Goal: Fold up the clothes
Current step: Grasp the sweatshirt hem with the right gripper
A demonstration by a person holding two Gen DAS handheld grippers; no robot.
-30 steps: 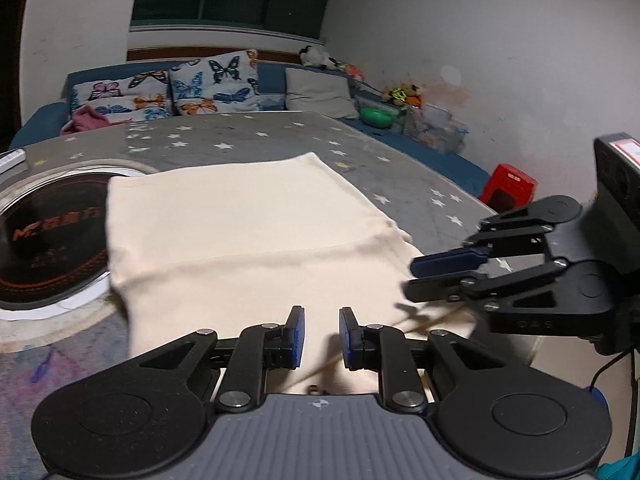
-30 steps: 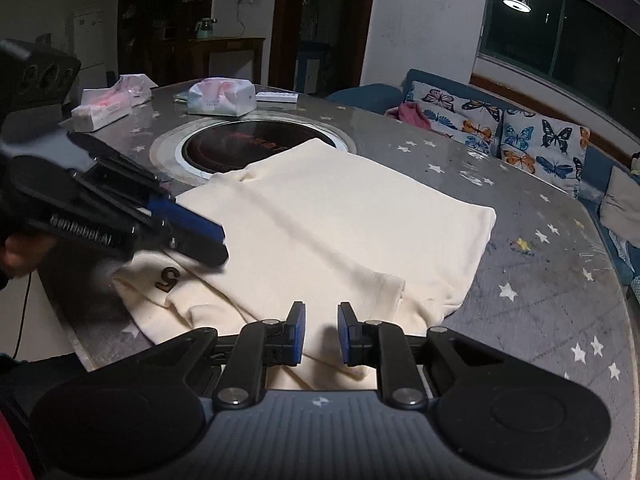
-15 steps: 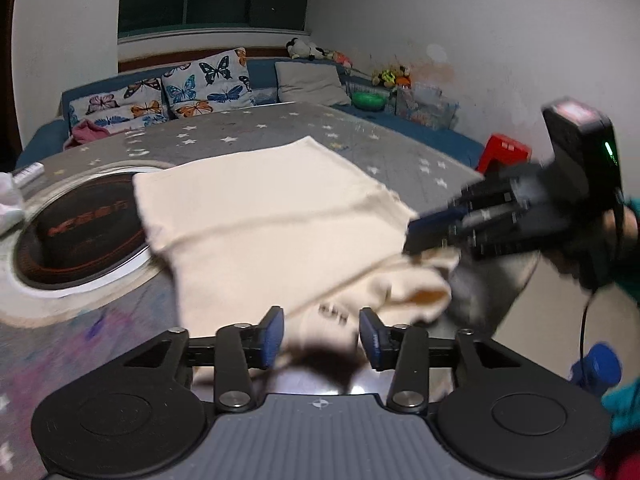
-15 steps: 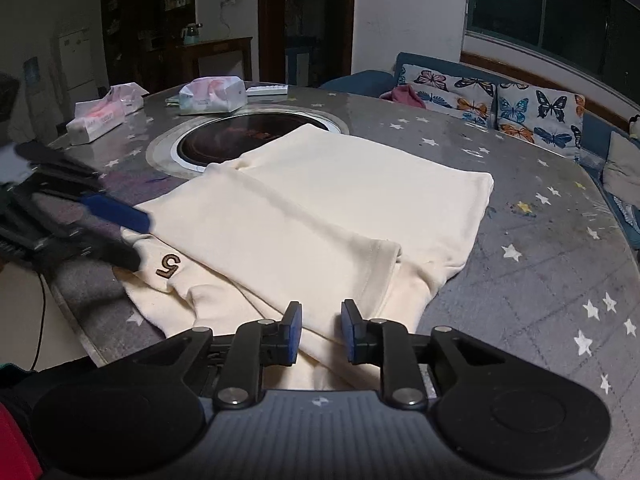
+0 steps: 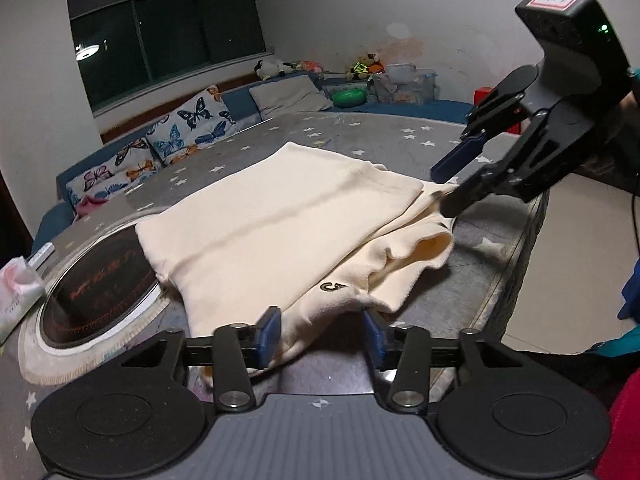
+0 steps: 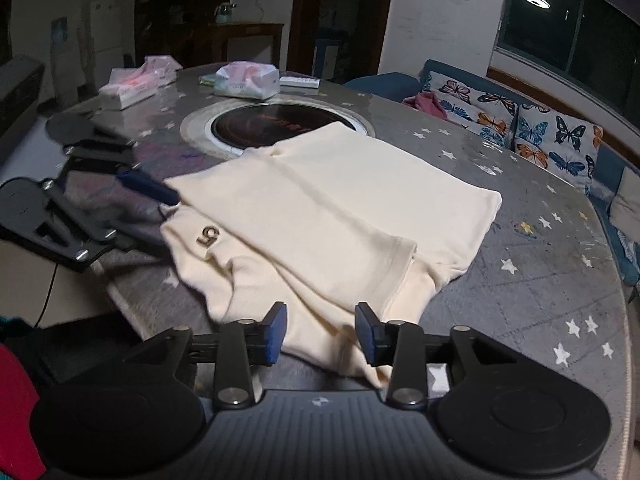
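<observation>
A cream garment [image 5: 280, 216] with a small "5" mark lies folded on the round grey star-patterned table [image 5: 400, 136]; it also shows in the right wrist view [image 6: 340, 216]. My left gripper [image 5: 322, 334] is open, its pads either side of the garment's near edge. My right gripper [image 6: 321, 330] is open over the garment's near corner. The right gripper shows in the left wrist view [image 5: 452, 184] at the garment's right corner. The left gripper shows blurred in the right wrist view [image 6: 132, 196] at the garment's left edge.
A dark round cooktop inset [image 6: 280, 124] lies under the garment's far end. Tissue packs [image 6: 246, 80] and a remote sit at the table's far side. A sofa with butterfly cushions [image 6: 532, 128] stands beyond. The table edge is close in front of both grippers.
Both grippers have opened wide and let go of the garment. The folded layer now lies on the table. Both have pulled back toward the table's near edge.
</observation>
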